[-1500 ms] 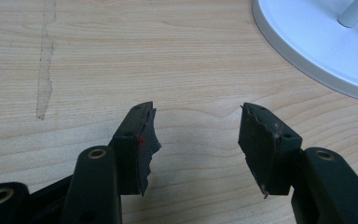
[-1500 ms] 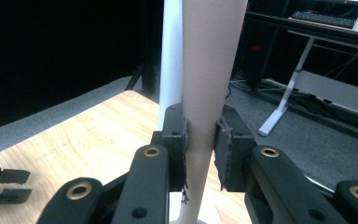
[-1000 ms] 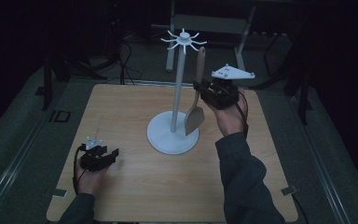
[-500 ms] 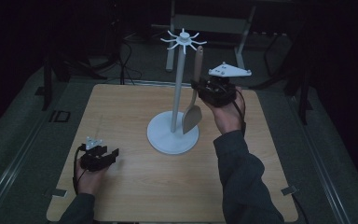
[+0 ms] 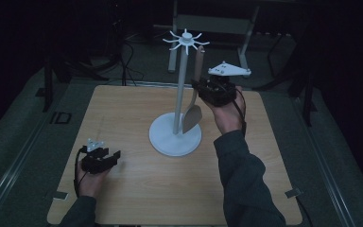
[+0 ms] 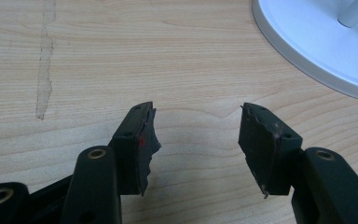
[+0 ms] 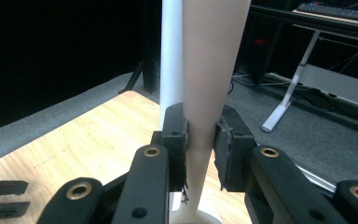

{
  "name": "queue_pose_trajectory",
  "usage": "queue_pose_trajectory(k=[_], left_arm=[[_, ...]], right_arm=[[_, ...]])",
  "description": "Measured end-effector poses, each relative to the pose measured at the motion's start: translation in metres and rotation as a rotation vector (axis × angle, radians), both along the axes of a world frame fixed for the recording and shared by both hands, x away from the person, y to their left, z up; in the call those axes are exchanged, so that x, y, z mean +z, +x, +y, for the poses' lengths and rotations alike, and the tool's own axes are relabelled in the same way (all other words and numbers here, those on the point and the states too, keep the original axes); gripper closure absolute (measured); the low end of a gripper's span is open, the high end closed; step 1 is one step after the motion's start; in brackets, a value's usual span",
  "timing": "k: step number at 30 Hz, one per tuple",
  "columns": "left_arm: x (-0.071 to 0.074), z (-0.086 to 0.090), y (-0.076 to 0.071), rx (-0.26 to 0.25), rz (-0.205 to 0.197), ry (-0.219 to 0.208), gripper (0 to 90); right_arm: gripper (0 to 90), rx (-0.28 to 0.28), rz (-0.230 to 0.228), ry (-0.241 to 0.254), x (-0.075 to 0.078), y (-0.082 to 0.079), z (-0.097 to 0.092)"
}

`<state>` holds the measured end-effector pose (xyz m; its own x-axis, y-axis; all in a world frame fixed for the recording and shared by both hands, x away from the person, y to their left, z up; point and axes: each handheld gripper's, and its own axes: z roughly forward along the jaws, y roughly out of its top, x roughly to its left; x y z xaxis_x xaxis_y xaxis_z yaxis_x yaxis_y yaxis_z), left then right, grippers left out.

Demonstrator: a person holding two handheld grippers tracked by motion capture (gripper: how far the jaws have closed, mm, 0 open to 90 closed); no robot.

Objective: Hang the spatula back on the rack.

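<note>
A white rack (image 5: 180, 94) with a round base and a crown of hooks at its top stands mid-table. My right gripper (image 5: 202, 89) is shut on the handle of a beige spatula (image 5: 192, 116), held upright just right of the pole, blade down above the base and handle tip near the hooks. The right gripper view has the spatula handle (image 7: 212, 70) pinched between my right gripper (image 7: 203, 135) pads, with the rack pole (image 7: 171, 56) close behind. My left gripper (image 5: 115, 155) rests on the table at the front left, and in its own view the left gripper (image 6: 196, 123) is open and holds nothing.
The wooden table (image 5: 123, 109) has grey carpet around it. The rack's base rim (image 6: 307, 51) lies ahead and to the right of the left jaws. A table's white legs (image 7: 289, 93) and dark stands are beyond the far edge.
</note>
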<state>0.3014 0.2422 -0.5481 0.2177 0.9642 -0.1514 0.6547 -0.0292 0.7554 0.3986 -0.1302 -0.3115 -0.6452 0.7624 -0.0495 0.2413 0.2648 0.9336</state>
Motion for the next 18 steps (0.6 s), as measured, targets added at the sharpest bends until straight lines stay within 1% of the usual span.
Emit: queue_pose_trajectory(k=[6, 9, 18], left_arm=[[0.0002, -0.0001, -0.0003, -0.001, -0.001, 0.001, 46.0], [0.0002, 0.0001, -0.0003, 0.0, -0.001, -0.001, 45.9], [0.0003, 0.0002, -0.0005, 0.0, -0.001, -0.001, 45.9]], right_arm=[[75.6, -0.003, 0.004, -0.004, -0.0028, 0.0022, 0.0049], [75.6, -0.006, 0.009, 0.002, -0.0046, 0.0038, 0.0068], [74.4, -0.003, 0.002, 0.016, -0.0074, 0.0058, 0.0098]])
